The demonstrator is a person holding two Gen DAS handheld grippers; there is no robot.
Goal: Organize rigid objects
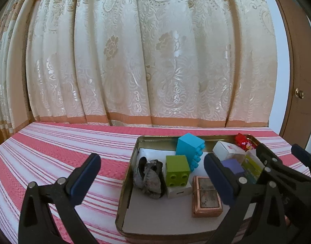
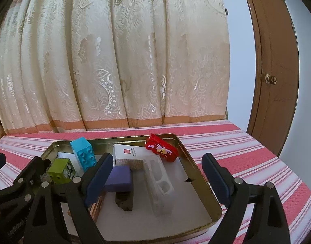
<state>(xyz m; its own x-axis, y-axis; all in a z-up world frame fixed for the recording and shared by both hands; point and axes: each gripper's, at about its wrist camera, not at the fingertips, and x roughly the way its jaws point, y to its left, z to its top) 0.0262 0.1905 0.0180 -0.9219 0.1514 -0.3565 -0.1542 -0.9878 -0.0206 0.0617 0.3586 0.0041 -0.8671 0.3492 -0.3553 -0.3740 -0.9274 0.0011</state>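
Both tools hang side by side over the near end of a shallow metal tray (image 2: 196, 158) that sits on a pink-and-white striped cloth (image 1: 53, 152), with a cream curtain (image 1: 135, 61) behind it. The left tool (image 1: 152, 180) stands spread wide with nothing between its fingers. The right tool (image 2: 157, 180) is just as wide, and its fingers grasp nothing either.

The objects being organized are all gathered inside the tray, probably so the rim keeps them together. Ahead of the left tool a green block (image 1: 177, 169) rests on a small white box (image 1: 178, 192), with a taller blue block (image 1: 190, 149) behind it, studs facing forward. A grey stone (image 1: 149, 178) lies just left of the green block, and a copper-edged flat case (image 1: 206, 198) lies flat toward the near right. Ahead of the right tool a purple block (image 2: 120, 178) sits on a dark brown piece (image 2: 124, 201); beside it a clear plastic holder (image 2: 160, 180) lies on its side, and a white carton (image 2: 128, 152) stands farther back. A red packet (image 2: 162, 149) with cartoon pictures leans in the far corner against the tray wall.

The white carton bears a small red square mark and a line of print too small to read. Pale lettering runs along the left tool's arm as the right camera sees it, also unreadable.
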